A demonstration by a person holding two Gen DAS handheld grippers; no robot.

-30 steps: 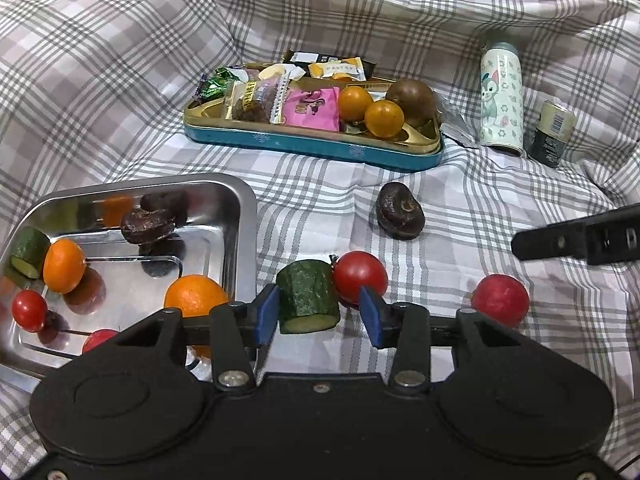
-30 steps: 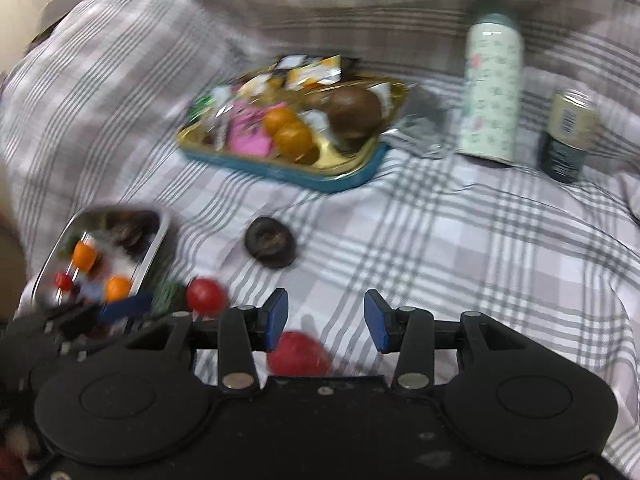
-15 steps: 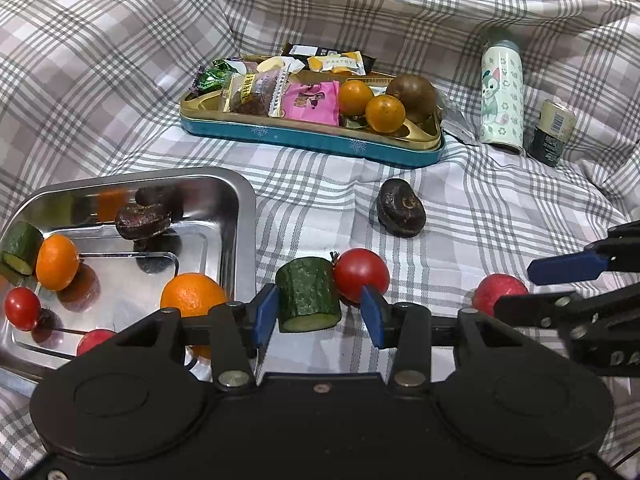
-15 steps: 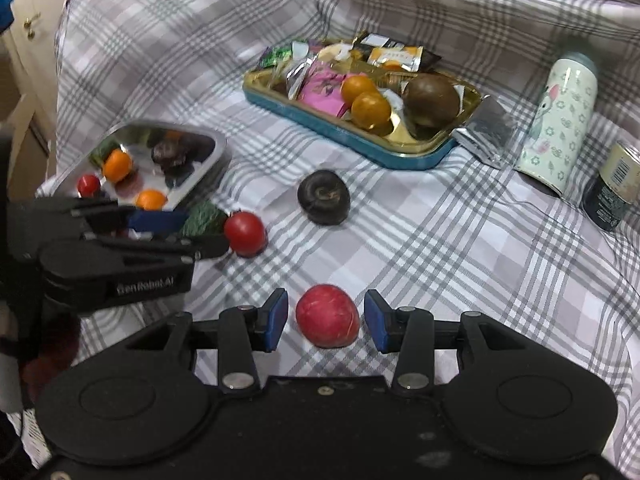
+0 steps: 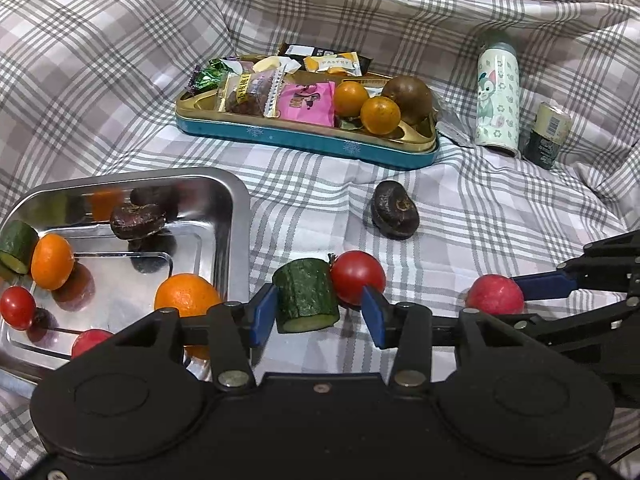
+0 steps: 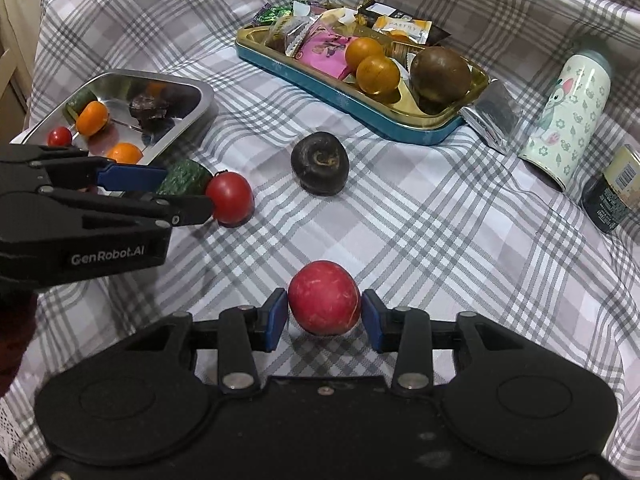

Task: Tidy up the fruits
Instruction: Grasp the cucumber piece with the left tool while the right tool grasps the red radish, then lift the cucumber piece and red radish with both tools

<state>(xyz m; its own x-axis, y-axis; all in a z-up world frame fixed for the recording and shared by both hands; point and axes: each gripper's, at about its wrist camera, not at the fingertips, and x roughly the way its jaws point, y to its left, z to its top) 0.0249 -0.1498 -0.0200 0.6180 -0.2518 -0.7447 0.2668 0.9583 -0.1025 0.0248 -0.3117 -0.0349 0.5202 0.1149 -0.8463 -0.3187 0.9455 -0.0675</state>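
Observation:
My left gripper [image 5: 320, 314] hangs just right of the steel tray [image 5: 236, 200], its jaws opening. A cut cucumber piece [image 5: 306, 296] lies between its pads, and a red tomato [image 5: 357, 278] touches the cucumber by the right pad; neither is gripped. My right gripper [image 6: 324, 316] straddles a red round fruit [image 6: 323, 298] on the cloth. Its jaws are closing, and the pads stand a hair off the fruit's sides. The left wrist view shows this gripper [image 5: 532, 300] reaching in from the right to the same fruit [image 5: 495, 294]. In the tray lie oranges, small tomatoes, a cucumber piece and a dark fruit.
A dark wrinkled fruit [image 6: 320, 164] lies on the checked cloth between the grippers and a teal tin [image 6: 320, 84] holding snack packets, two oranges and a brown fruit. A patterned bottle [image 6: 572, 116] and a small can [image 6: 612, 192] stand at the right. The cloth rises in folds behind.
My right gripper has rolled and come down over the red fruit, which now sits between its narrowing jaws. The left gripper stayed put and its jaws widened a little.

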